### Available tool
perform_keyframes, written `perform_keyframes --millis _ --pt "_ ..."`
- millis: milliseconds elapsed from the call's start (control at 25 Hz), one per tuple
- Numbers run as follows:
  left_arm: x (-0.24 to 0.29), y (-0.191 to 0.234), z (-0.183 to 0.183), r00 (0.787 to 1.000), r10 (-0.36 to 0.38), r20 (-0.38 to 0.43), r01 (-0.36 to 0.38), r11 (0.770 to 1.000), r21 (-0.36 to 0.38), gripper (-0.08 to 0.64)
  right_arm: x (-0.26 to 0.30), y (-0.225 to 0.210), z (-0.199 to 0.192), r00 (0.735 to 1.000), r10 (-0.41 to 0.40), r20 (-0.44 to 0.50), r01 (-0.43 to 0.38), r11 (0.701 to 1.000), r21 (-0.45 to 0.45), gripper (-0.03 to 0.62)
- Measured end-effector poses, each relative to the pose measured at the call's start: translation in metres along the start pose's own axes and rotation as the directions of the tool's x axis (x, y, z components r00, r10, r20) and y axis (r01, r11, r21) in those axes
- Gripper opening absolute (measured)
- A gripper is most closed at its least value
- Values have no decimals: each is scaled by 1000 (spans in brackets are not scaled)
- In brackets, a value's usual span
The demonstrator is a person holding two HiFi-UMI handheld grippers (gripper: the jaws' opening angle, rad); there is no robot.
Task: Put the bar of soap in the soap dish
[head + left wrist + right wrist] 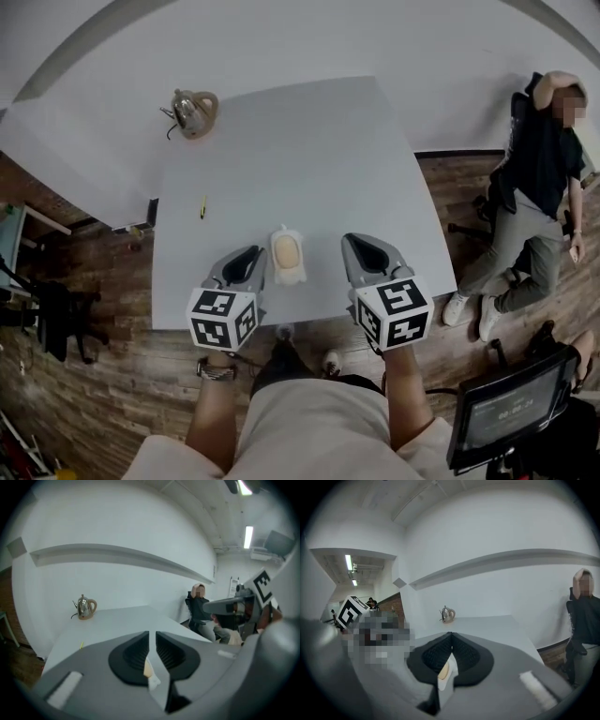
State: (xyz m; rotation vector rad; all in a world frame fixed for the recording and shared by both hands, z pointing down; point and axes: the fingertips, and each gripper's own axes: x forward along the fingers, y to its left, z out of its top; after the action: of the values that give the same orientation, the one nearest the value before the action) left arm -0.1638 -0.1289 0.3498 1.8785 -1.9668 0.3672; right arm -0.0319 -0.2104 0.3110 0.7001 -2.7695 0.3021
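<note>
A: From the head view, where is the soap?

B: The bar of soap [287,250] lies in the white soap dish [291,277] near the front edge of the grey table [309,150]. The left gripper [251,255] is just beside the dish on one side and the right gripper [354,242] is near it on the other. Neither touches it.

A: Anything else on the table?

B: A kettle [194,112] sits at the far left corner, and a small yellow stick [202,207] lies well apart from the dish. A person [539,178] stands on the wood floor [112,375] to the right.

A: And the left gripper view?

B: Its jaws stand a narrow slit apart with nothing between the pads. Through the gap below them show a sliver of the soap [147,668] and the dish [153,681]. The kettle [85,606] is far back on the table.

A: The right gripper view?

B: There the jaw tips meet, closed on nothing. Soap [444,670] and dish [443,683] show in the wedge under the tips, and the kettle [447,614] is beyond them.
</note>
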Motion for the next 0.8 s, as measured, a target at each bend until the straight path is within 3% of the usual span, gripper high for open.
perform_keyframes --millis 440,800 --pt "-35 2 54 981 30 191 -23 999 -41 28 -10 11 57 995 46 92 -34 992 -119 3" --pt "-63 23 67 965 -5 261 3 1000 8 23 -4 53 73 991 55 121 -36 986 -160 3"
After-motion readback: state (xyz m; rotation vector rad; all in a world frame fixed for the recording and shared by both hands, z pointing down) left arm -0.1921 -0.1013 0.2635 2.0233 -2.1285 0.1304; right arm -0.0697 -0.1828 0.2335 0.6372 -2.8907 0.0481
